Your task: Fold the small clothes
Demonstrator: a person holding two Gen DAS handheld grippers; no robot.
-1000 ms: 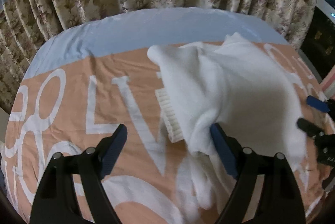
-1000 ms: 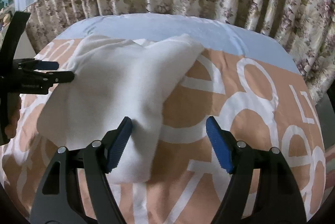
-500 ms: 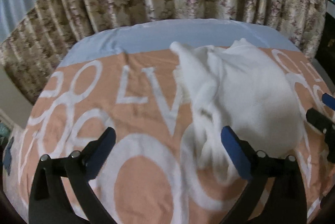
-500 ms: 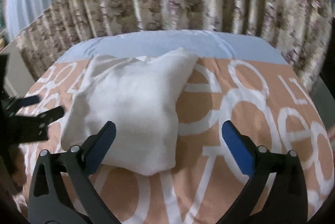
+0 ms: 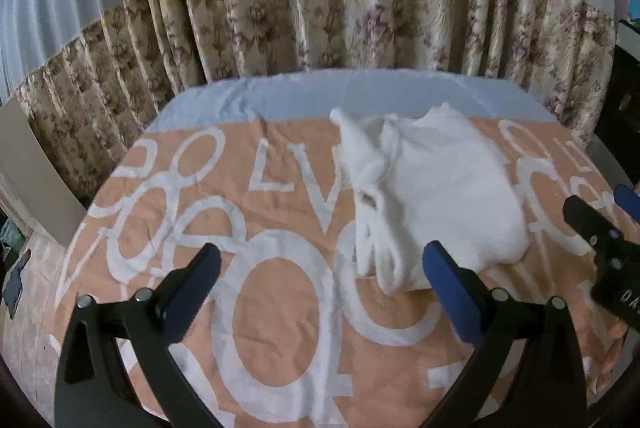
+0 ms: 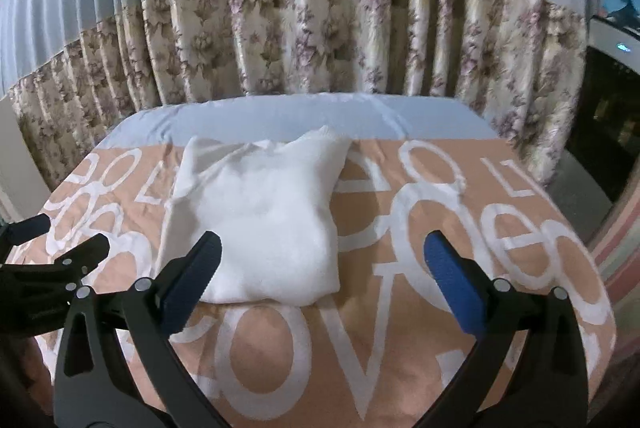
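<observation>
A white knit garment point(image 5: 436, 196) lies folded into a rough rectangle on the orange bedcover point(image 5: 280, 292); it also shows in the right wrist view point(image 6: 264, 220). My left gripper point(image 5: 320, 288) is open and empty, held above the cover to the near left of the garment. My right gripper point(image 6: 320, 284) is open and empty, held above the cover at the garment's near right corner. Each gripper shows at the edge of the other's view, the right one point(image 5: 600, 224) and the left one point(image 6: 52, 252).
The bedcover has large white letters and a pale blue band point(image 6: 304, 116) at its far edge. Floral curtains point(image 6: 320, 36) hang close behind the bed. A dark cabinet point(image 6: 604, 120) stands at the right, past the bed's edge.
Both grippers have pulled back and up from the garment, which was close under them a second ago. It now lies released on the cover and looks smaller in both views.
</observation>
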